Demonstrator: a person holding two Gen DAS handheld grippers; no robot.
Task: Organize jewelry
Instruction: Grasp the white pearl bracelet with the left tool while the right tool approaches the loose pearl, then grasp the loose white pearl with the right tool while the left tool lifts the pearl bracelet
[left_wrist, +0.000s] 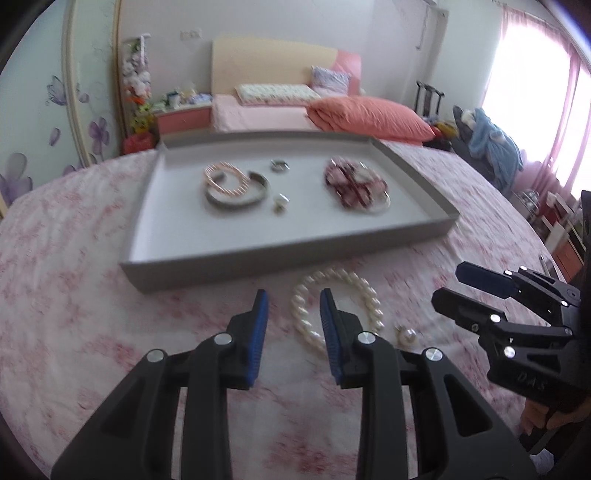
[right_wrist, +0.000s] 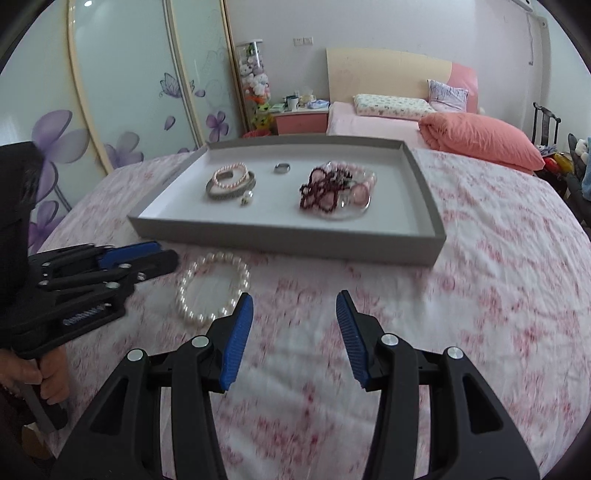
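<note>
Left tool (left_wrist: 293, 295): your left tool is open, its blue-padded jaws apart and nothing between them. In the left wrist view it fills the lower centre. In the right wrist view it appears at middle left (right_wrist: 162, 253), just left of the pearls.
Right tool (right_wrist: 294, 297): your right tool is open wide and holds nothing. It sits at lower centre of the right wrist view. In the left wrist view it enters from the right edge (left_wrist: 448, 284).
Pearl bracelet (left_wrist: 334, 306): it lies as a loop on the floral bedspread (left_wrist: 74, 302), outside the tray, just in front of its near wall. In the right wrist view it is left of centre (right_wrist: 212, 288).
Pearl earring (left_wrist: 408, 336): a single pearl piece rests on the bedspread just right of the bracelet.
Tray (left_wrist: 280, 254): a grey shallow tray sits on the bed, in the middle of both views.
Tray contents, left: a pink bead bracelet (right_wrist: 231, 176) lies on a silver bangle (right_wrist: 221, 194), with a small earring (right_wrist: 246, 198) just beside them.
Tray contents, centre: a silver ring (right_wrist: 282, 168) lies alone toward the far wall.
Tray contents, right: a dark red bead strand (right_wrist: 323, 192) is heaped with pink pieces.
</note>
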